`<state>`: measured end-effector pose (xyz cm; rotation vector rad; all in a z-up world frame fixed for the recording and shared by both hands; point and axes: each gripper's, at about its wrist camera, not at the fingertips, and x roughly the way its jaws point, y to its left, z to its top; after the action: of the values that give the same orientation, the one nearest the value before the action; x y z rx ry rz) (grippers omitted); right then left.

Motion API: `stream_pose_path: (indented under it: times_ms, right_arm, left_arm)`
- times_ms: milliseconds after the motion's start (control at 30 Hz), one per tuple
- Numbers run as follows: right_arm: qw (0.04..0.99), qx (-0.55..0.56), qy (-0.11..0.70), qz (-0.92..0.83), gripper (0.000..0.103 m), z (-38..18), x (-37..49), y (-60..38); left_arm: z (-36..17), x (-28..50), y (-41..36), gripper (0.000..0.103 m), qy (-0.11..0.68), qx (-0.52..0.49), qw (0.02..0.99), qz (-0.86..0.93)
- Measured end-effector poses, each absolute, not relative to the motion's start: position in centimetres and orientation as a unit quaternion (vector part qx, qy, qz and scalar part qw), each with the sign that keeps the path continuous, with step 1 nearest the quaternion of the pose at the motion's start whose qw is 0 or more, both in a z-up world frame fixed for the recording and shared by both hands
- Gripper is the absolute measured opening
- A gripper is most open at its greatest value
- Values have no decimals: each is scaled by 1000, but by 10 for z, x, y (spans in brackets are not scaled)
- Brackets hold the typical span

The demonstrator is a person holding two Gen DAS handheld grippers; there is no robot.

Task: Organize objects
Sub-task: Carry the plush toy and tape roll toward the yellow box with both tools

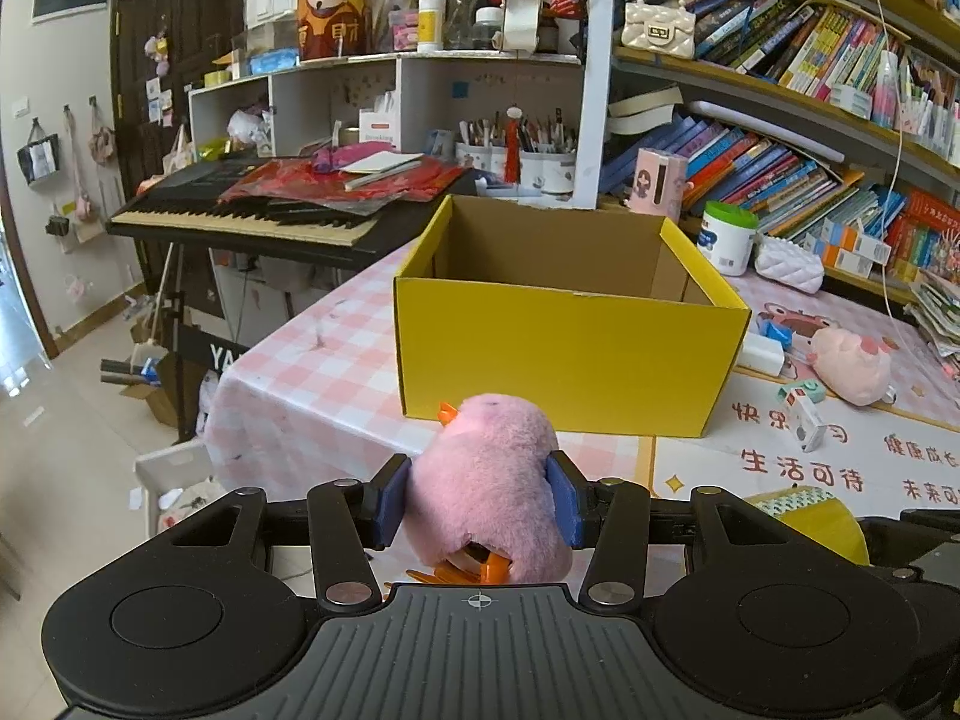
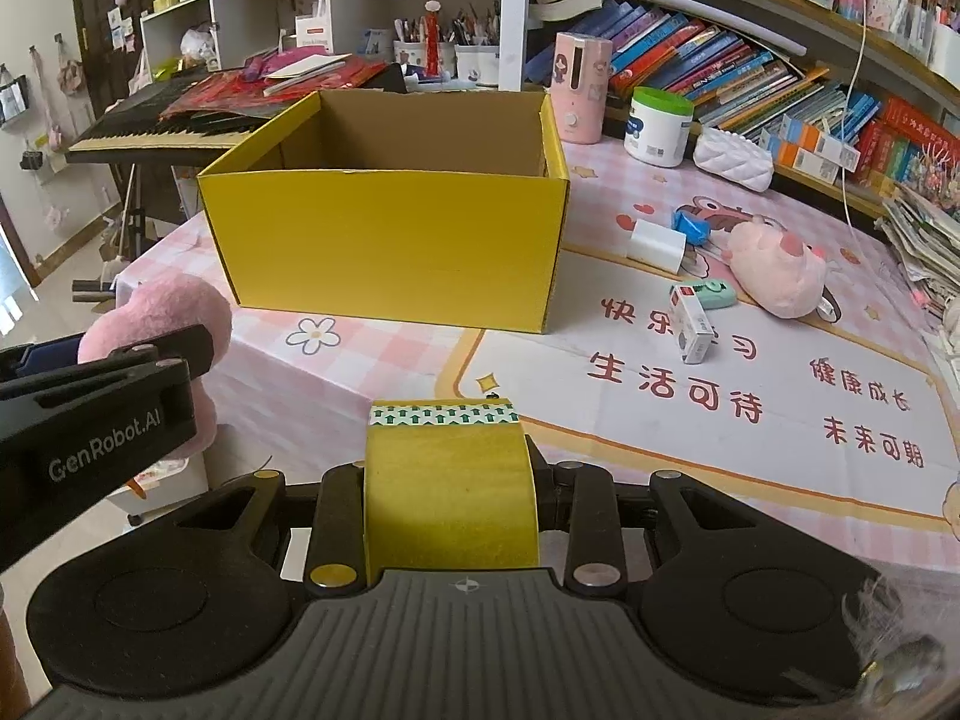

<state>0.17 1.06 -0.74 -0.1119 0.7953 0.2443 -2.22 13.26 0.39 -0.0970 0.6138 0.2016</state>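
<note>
"GenRobot.AI" stands on the left tongs; the tablecloth reads "生活可待" and "未来可期".

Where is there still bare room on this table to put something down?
Bare cloth lies in front of the yellow box, around the printed characters, and at the checked corner to its left. It is crowded right of the box: pink plush, small carton, white roll.

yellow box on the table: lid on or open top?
Open top. The yellow box has no lid over it; both wrist views look down onto its bare brown inner walls. Floor hidden, so contents cannot tell.
</note>
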Motion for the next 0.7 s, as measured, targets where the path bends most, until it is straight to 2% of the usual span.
stream_pose_path:
  times_ms: [700]
  right_arm:
    - [919, -51, 374, 115, 30, -2, 10, 6]
  left_arm:
    - [6, -10, 124, 47, 295, -47, 950, 87]
